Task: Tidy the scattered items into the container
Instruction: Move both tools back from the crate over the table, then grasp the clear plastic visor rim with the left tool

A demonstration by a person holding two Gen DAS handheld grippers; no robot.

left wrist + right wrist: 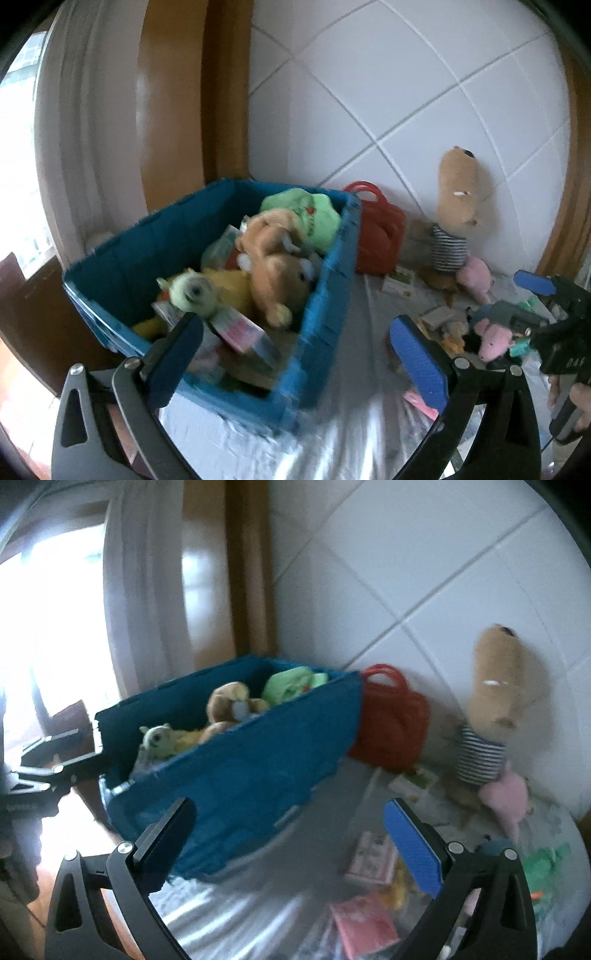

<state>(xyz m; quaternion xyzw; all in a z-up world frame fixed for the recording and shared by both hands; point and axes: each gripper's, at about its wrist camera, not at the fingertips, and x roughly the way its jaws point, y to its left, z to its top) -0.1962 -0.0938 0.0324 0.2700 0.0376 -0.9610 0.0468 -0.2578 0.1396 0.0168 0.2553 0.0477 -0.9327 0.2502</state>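
- Left tongs (295, 354): fingers wide apart, empty, hanging over the near rim of the container at about 6 o'clock in the left view.
- Right tongs (291, 834): fingers wide apart, empty, above the silvery surface (258, 904) beside the container's long wall.
- Pink card pack (364, 926): flat, stiff and light, lying at 5 o'clock; judged best pinched across its thin edge.
- Small pink plush (493, 338): soft, light, compressible; lies at 3 o'clock among small clutter. A squeeze across the body should hold.
- Blue container (325, 291): rigid-walled, already heaped with plush toys and boxes, at centre.
- Red case (380, 232): hard, handled, standing behind the container at 1 o'clock; the handle looks the likely hold.
- Striped-shirt plush (456, 206): tall, floppy, leaning on the tiled wall at 2 o'clock; probably bulkiest, best gripped at the torso.
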